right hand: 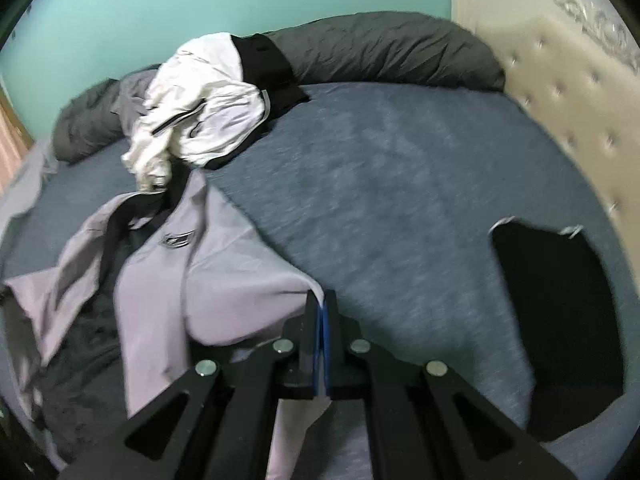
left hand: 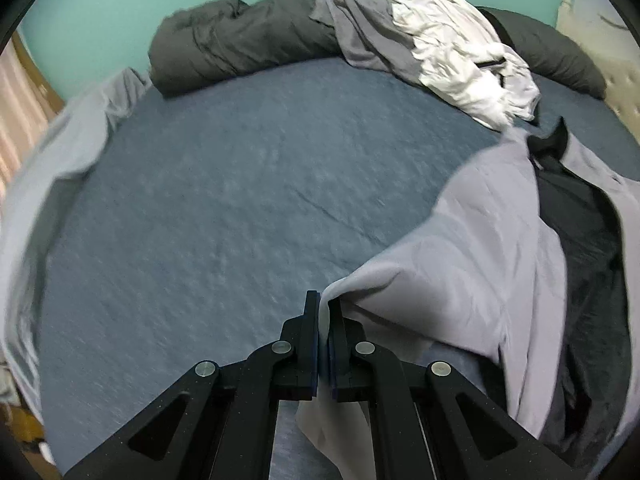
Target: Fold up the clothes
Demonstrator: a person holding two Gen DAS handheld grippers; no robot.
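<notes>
A light grey jacket [left hand: 472,236] with a dark lining lies crumpled over the blue bed sheet [left hand: 240,184]. My left gripper [left hand: 325,312] is shut on one edge of the jacket, to the jacket's left. My right gripper [right hand: 322,312] is shut on another edge of the same grey jacket [right hand: 224,264], which spreads to its left and shows a small chest logo [right hand: 176,238]. Cloth hangs below both grippers.
A white and black garment [right hand: 200,112] and a grey one [left hand: 360,32] are piled at the far side against a dark rolled duvet [left hand: 240,40]. A folded black garment [right hand: 560,320] lies at the right. A tufted headboard [right hand: 568,92] bounds the right; another grey cloth [left hand: 52,160] lies at the left.
</notes>
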